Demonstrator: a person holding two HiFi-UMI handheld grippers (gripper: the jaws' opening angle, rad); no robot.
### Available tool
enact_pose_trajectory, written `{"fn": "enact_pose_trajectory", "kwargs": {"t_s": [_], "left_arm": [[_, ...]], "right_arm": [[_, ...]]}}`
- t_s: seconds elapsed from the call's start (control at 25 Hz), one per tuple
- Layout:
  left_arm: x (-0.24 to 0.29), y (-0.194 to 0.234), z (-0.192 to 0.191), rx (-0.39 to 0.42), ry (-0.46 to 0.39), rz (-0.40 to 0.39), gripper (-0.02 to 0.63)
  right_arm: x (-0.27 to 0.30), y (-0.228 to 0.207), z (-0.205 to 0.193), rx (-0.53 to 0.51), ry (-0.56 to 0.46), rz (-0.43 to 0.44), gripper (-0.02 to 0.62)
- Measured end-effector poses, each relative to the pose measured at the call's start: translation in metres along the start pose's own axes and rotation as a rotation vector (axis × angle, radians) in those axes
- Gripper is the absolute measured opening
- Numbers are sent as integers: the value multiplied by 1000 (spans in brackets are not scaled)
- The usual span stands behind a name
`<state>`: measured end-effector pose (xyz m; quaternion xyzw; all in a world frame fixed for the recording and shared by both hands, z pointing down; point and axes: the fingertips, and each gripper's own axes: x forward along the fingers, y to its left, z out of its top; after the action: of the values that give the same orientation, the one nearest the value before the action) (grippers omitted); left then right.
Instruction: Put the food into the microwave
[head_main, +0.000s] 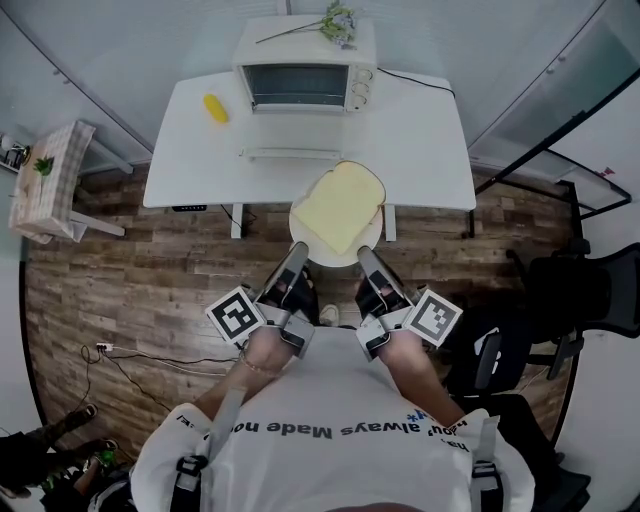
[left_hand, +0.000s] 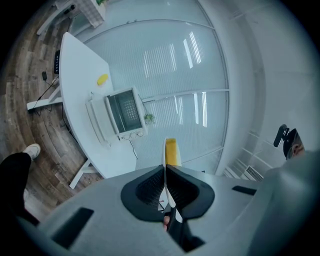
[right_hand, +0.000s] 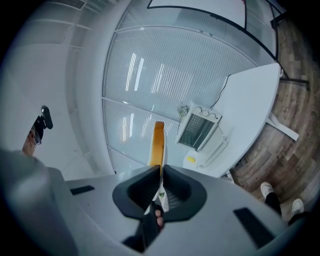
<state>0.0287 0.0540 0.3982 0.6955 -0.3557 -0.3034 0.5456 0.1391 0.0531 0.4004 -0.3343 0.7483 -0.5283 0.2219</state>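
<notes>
Left gripper (head_main: 297, 252): jaws pressed together on the near-left rim of a plate (head_main: 303, 214). In the left gripper view (left_hand: 165, 171) the dark pads close on the thin white rim, which runs edge-on between them.

Right gripper (head_main: 366, 256): jaws likewise pinching the near-right rim of the same plate. The right gripper view (right_hand: 160, 175) shows the rim clamped edge-on between the pads.

Plate: white, round, held in the air between the two grippers, on the near side of the microwave (head_main: 305, 74) and out past the table (head_main: 425, 145) edge, over the wooden floor.

Bread (head_main: 340, 205): one large slice, pale yellow face with a darker crust along the edge, domed end pointing toward the microwave. It lies flat on the plate and overhangs the far rim. Seen edge-on from either gripper (left_hand: 172, 151) (right_hand: 158, 144), it shows as a yellow-orange strip.

Microwave: white, glass-fronted, knobs at its right side, standing at the back of the table. Its door (head_main: 290, 153) is folded down in front of it.

Yellow item (head_main: 215, 108): small, oblong, on the table left of the microwave.

Flowers (head_main: 336, 22): a sprig lying on top of the microwave.
</notes>
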Motion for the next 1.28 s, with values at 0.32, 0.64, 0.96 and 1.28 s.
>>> {"fn": "enact_pose_trajectory", "kwargs": {"t_s": [0.32,0.64,0.96,1.28], "left_arm": [[41,18,46,-8,10,-1,17],[98,39,111,-20,21,5,17],[154,55,181,-30,48,6,17],[200,72,244,-27,67,4,17]], "right_arm": [[56,-14,24,-1,-1,-13,21],[133,-29,60,-2,-2,-33,21],[215,-37,97,-6,-26,-42,21],[288,-47,123,-5,-38,-54,21]]}}
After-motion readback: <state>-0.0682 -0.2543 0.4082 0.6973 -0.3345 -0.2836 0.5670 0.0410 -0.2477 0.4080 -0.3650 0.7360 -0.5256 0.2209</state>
